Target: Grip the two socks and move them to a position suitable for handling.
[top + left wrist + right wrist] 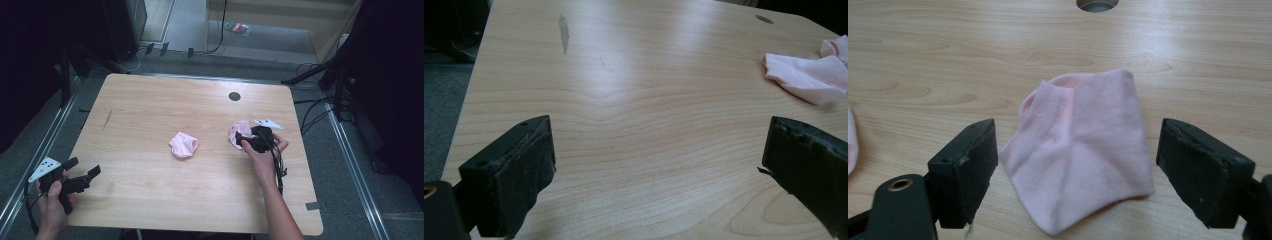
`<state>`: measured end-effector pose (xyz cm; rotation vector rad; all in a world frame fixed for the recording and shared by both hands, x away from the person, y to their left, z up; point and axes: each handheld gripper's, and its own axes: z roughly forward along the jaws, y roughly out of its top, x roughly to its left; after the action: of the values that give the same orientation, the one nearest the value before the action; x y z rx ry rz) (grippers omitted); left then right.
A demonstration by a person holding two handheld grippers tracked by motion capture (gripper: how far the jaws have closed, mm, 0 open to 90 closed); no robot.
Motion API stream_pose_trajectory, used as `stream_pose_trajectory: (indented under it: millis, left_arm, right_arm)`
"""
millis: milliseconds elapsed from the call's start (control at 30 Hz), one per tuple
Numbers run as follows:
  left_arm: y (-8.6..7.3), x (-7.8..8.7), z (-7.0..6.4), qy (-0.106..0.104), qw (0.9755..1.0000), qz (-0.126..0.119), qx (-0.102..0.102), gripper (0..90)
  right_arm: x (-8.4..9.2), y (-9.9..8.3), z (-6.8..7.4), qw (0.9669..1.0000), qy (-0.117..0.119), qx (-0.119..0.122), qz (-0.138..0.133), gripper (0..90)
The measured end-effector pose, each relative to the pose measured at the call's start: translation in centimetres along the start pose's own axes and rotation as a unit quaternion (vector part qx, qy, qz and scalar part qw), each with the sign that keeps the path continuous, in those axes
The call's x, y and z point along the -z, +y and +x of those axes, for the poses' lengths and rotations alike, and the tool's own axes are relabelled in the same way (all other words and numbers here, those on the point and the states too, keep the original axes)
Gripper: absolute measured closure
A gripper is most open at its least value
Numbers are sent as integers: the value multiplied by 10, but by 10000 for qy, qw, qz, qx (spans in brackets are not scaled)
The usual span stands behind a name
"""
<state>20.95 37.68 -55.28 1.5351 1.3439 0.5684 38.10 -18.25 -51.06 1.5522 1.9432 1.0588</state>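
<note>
Two small pink fabric socks lie on a light wooden table with rounded corners. One folded pink sock [1083, 150] sits toward the right side of the table, flat, its ribbed cuff opening turned away from the right gripper's camera; in the right gripper view it lies between the two black jaws, which stand wide apart on either side of it and grip nothing. In the high view the right gripper [248, 140], held in the person's right hand [265, 155], is right at this sock, with a grey three-cornered plate on top and a black cable trailing back along the forearm. The second crumpled pink sock [183, 145] rests near the middle of the table, well apart from the first. The left gripper [82, 170] is held in the person's left hand [52, 200] at the near left corner of the table, its jaws spread wide and holding nothing; the left gripper view looks across bare wood toward the crumpled sock at the far right. The table [150, 105] has a round dark cable hole [234, 96] near its far edge and a thin dark scuff mark [107, 119] toward the left. Around the table is grey floor with metal rails along both sides, loose black cables, and dark equipment at the edges of the room.
</note>
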Motion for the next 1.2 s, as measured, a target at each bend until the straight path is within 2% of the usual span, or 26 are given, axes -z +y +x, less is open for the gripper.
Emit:
stream_pose_trajectory:
  millis: [100,133,267,433,467,500,533,667,767,833,867,933,967,1000,1033,1067,1100,1133,1200]
  left_arm:
    - [0,0,0,-6,10000,5,-2,9]
    - [0,0,0,-9,10000,6,-4,9]
    - [0,0,0,-13,10000,8,-5,9]
    - [0,0,0,-5,10000,15,-3,9]
    - [0,0,0,-12,10000,9,8,9]
    - [0,0,0,-12,10000,9,8,9]
    - [0,0,0,-16,10000,7,15,9]
    - [0,0,1,-22,10000,5,27,9]
    - [0,0,1,-23,10000,-11,39,9]
    - [0,0,1,-30,10000,-11,36,9]
    - [0,0,1,-24,10000,-14,38,9]
    - [0,0,1,-23,10000,-12,39,9]
    - [0,0,1,-22,10000,-3,39,9]
    - [0,0,1,-25,10000,3,41,9]
    - [0,0,1,-22,10000,7,38,9]
    - [0,0,1,-18,10000,9,36,10]
    - [0,0,1,-14,10000,8,33,10]
    - [0,0,1,-13,10000,12,31,10]
    - [0,0,1,-8,10000,10,42,10]
  right_arm:
    - [-4,1,1,10000,-10,14,-3,191]
    - [-9,0,1,9999,13,105,62,199]
    - [-17,-1,3,9998,-41,150,160,211]
    - [-31,4,3,9997,-176,76,116,227]
    - [-35,7,3,9999,-66,52,75,206]
    - [-35,7,3,9999,-66,52,75,206]
    - [-41,10,5,9999,-11,9,153,194]
    - [-49,11,6,9997,-71,-38,237,215]
    - [-54,9,8,9991,-281,15,303,278]
    - [-58,5,9,9986,-329,51,403,305]
    - [-58,3,11,9976,-560,185,357,399]
    - [-58,3,12,9970,-624,255,370,421]
    - [-58,3,11,9971,-609,266,366,464]
    - [-56,3,8,9970,-646,256,330,598]
    - [-56,3,8,9970,-646,256,330,598]
    - [-55,3,3,9968,-715,181,300,735]
    - [-55,3,3,9968,-715,181,300,735]
    - [-54,3,1,9967,-728,162,319,777]
    - [-52,4,-3,9973,-630,137,355,808]
